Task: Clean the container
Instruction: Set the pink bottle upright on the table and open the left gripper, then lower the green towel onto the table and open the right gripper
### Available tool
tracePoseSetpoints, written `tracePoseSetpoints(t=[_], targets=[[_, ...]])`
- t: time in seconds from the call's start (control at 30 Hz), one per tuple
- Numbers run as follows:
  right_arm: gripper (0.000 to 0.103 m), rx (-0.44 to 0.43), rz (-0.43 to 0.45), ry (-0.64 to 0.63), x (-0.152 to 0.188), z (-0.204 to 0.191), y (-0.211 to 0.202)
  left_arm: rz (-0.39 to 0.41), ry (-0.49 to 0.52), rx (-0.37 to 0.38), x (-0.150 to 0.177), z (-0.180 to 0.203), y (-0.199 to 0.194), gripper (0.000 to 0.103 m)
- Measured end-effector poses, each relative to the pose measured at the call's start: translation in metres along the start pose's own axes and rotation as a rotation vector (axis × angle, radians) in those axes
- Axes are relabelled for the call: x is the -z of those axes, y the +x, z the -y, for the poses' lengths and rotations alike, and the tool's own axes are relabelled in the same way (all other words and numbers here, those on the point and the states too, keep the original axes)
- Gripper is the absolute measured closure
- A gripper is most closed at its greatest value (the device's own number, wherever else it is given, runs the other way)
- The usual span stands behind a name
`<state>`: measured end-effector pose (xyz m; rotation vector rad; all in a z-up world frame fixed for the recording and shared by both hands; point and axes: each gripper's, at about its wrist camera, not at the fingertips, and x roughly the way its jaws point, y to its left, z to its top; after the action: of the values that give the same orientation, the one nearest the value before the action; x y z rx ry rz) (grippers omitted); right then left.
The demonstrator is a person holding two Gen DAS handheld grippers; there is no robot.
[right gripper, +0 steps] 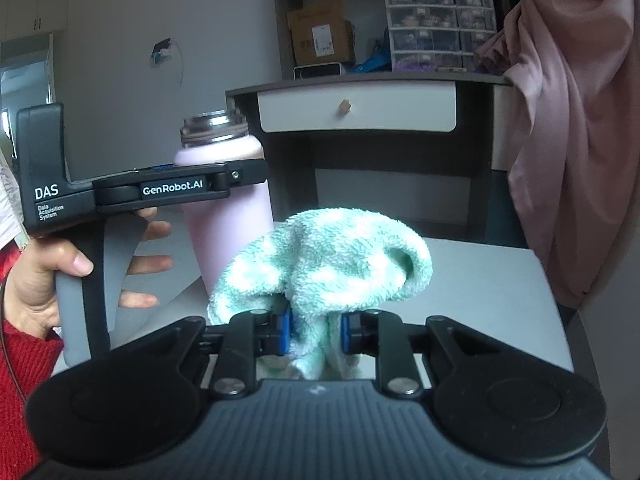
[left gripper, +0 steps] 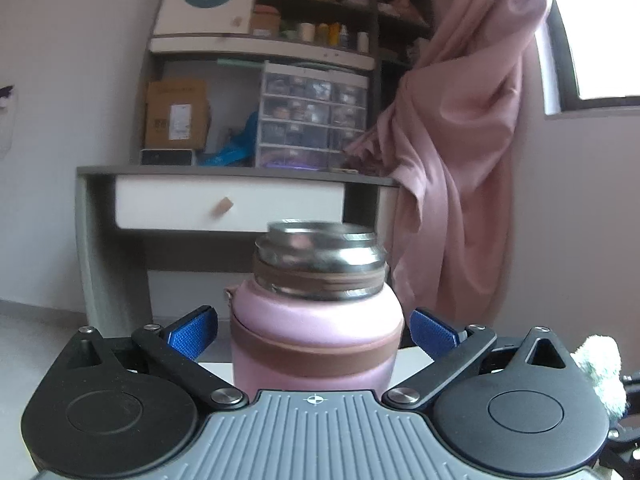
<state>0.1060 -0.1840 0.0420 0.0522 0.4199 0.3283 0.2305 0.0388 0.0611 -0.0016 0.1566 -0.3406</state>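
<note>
Here, pale table [right gripper: 480, 280]; left claw [left gripper: 316, 334] spread around bottle [left gripper: 316, 332]; right claw [right gripper: 316, 334] pinching cloth [right gripper: 332, 264].

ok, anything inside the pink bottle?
Can't tell. The pink bottle has no cap, leaving its steel mouth open, but both views sit below the rim, so the interior is hidden.
</note>
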Motion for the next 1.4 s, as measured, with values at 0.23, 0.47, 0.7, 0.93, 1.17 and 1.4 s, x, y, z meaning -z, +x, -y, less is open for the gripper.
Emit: tracePoseSetpoints(t=[0.23, 0.47, 0.7, 0.93, 1.17, 1.4], targets=[[0.081, 0.032, 0.01, 0.011, 0.005, 0.01, -0.018, -0.02, -0.014, -0.11, -0.004, 0.012, -0.043, 0.0], [0.081, 0.12, -0.018, 0.037, 0.005, 0.031, -0.015, -0.004, -0.01, -0.182, 0.024, 0.043, -0.122, 0.0], [0.081, 0.16, -0.062, 0.099, 0.003, 0.047, 0.019, -0.048, -0.087, -0.172, 0.051, 0.051, -0.163, 0.0], [0.056, 0.205, -0.106, 0.064, 0.015, 0.045, 0.053, -0.108, -0.12, -0.148, 0.067, 0.047, -0.159, 0.0], [0.02, 0.252, -0.062, 0.039, 0.014, 0.036, 0.036, -0.104, -0.113, -0.151, 0.074, 0.049, -0.158, 0.0], [0.018, 0.247, -0.02, 0.044, 0.01, 0.031, 0.007, -0.108, -0.052, -0.163, 0.067, 0.066, -0.161, 0.0]])
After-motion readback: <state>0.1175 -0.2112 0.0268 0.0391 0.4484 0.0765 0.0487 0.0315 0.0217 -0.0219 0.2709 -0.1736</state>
